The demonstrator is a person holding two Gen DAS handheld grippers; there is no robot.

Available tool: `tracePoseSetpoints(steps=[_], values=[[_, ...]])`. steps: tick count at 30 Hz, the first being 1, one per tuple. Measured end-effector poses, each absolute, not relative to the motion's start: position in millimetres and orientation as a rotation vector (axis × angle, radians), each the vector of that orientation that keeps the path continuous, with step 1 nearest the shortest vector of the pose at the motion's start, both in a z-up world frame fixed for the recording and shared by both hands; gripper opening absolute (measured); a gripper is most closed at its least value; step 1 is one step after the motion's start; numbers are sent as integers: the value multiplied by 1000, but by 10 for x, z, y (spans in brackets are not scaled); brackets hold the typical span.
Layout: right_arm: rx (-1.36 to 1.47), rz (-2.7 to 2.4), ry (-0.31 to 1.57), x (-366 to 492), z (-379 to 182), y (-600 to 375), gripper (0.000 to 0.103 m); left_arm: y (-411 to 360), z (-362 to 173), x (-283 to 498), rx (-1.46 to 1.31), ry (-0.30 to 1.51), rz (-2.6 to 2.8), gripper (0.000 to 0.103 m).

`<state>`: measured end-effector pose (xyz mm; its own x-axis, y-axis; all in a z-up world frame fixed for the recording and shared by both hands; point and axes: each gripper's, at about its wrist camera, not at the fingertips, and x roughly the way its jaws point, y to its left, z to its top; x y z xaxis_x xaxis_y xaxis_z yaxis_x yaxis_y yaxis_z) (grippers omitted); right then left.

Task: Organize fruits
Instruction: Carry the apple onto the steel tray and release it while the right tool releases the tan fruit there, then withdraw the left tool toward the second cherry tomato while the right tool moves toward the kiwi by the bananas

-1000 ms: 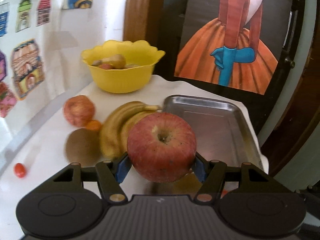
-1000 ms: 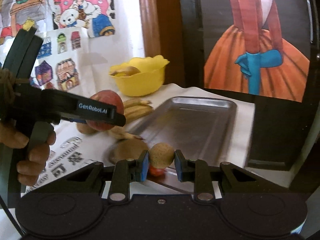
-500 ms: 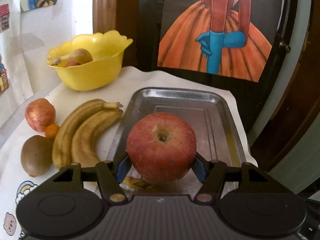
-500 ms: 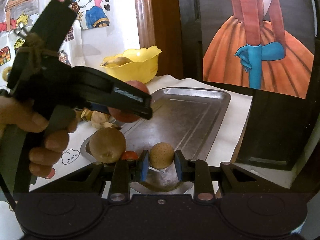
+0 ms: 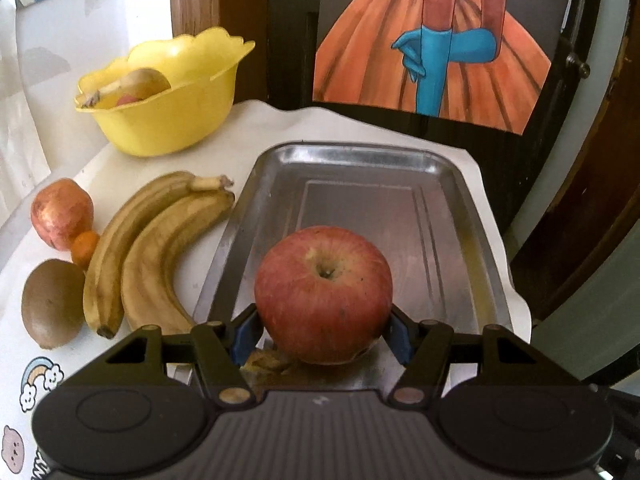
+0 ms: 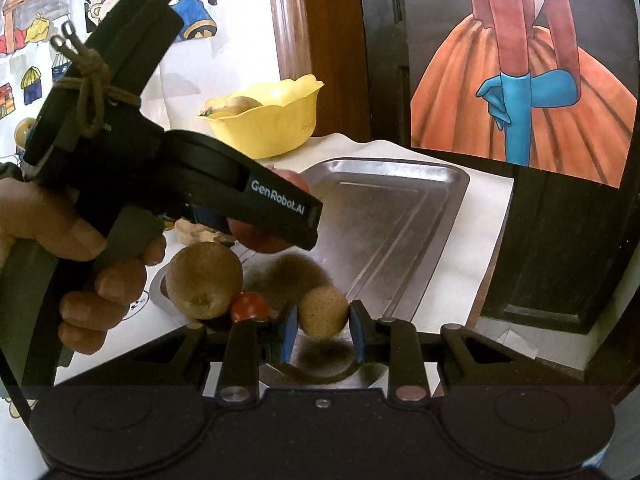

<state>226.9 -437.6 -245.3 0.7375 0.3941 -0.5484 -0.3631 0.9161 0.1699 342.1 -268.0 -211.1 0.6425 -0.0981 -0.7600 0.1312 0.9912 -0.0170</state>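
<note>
Apple sits pinched between the blue pads of our left gripper, low over the near end of the steel tray; whether it touches the tray floor we cannot tell. In our right gripper a small tan fruit hangs between the pads, and the jaws are opening, with a sliver of gap on its right side, so it is being let go at the tray's near edge.

Risks, as we judge them: the tan fruit is round and sits close to the tray's near rim, so it may roll out onto the bench or against the kiwi and the small red fruit just beside it. The two grippers work close together at the same near end, and the apple, once freed, could roll on the smooth metal and knock the smaller fruit.

From the left wrist the apple hides the tray's near edge. The bananas, a second kiwi, a reddish fruit and a small orange one lie along the bench's left side. The contents of the yellow bowl at the far left corner are only partly visible.
</note>
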Motion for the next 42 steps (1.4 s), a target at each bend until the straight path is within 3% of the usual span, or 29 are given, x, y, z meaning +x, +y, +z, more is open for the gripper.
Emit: tracePoseSetpoints(steps=[11, 22, 27, 42], values=[[42, 354, 609, 2189, -2402, -4331, 48, -2592, -2010, 3312, 14, 806, -180, 69], [69, 145, 549, 1863, -2178, -4173, 84, -2102, -1799, 3037, -21, 739, -183, 93], [99, 50, 520, 1655, -2061, -4005, 97, -1726, -1709, 2879, -22, 712, -146, 100], [170, 24, 580, 1177, -1927, -3209, 102, -531, -1703, 2396, -30, 734, 14, 103]])
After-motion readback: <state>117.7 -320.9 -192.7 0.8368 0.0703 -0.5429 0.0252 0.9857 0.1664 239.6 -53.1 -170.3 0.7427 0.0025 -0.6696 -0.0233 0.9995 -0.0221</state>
